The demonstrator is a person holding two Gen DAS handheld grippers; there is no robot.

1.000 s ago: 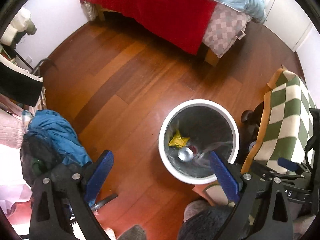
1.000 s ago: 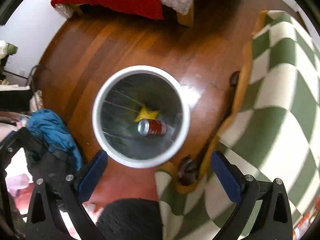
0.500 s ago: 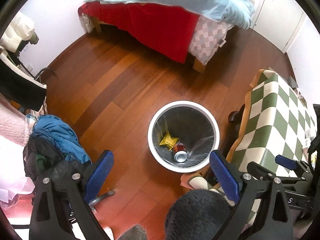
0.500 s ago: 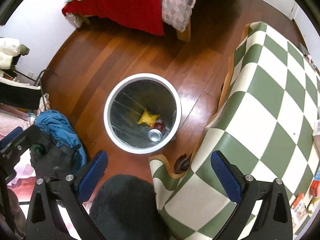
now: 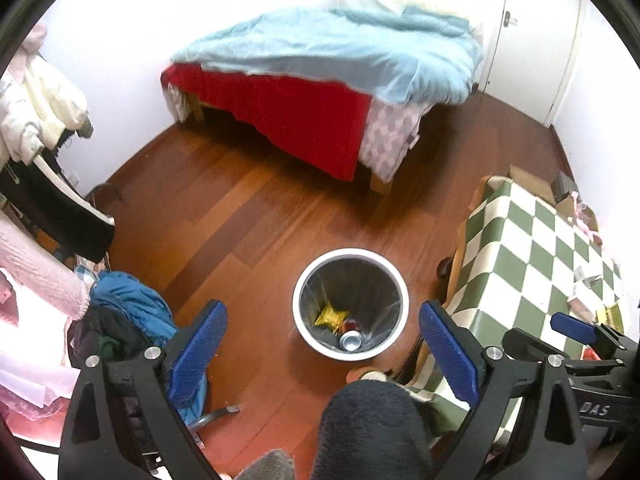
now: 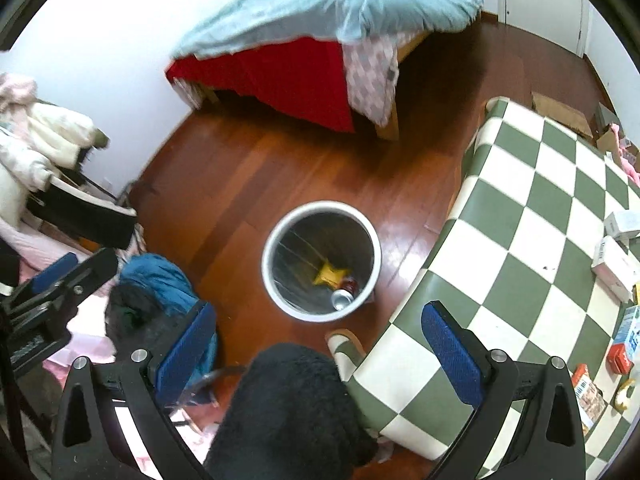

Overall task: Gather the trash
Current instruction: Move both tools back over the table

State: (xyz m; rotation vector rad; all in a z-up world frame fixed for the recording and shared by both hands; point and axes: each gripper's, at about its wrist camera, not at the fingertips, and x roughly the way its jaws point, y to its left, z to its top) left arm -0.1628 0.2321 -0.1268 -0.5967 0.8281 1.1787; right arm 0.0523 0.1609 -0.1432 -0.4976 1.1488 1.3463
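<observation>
**Over the bin, both grippers free**

Down on the floor (image 5: 248, 216), between the bed (image 5: 320, 64) far off and the checked worktop (image 6: 540, 216) at the right, a white bin (image 5: 350, 256) is standing upright with a thin liner inside. At its bottom a crumpled yellow wrapper (image 5: 331, 315) is lying beside a drink can (image 5: 351, 339) that is resting on its side at the near wall, silver end up.

Both tools are hovering high above. The left gripper (image 5: 322, 344) is spread wide and carrying nothing; the right gripper (image 6: 318, 344) is likewise splayed and bare, hanging over the near edge of the worktop.

More trash is probably waiting at the right end of the worktop, where small boxes and cartons (image 6: 618, 264) are sitting near one another; which of them are rubbish I cannot tell. Judging by looks, they are light, thin card: stiff enough across the broad faces, but likely denting under a hard squeeze. Taking one across its narrow width, near the middle, should be keeping it from swinging. A can would be light, smooth and rounded, so it is best pinched across the body. A wrapper is limp and crackly; any raised fold will do.
</observation>
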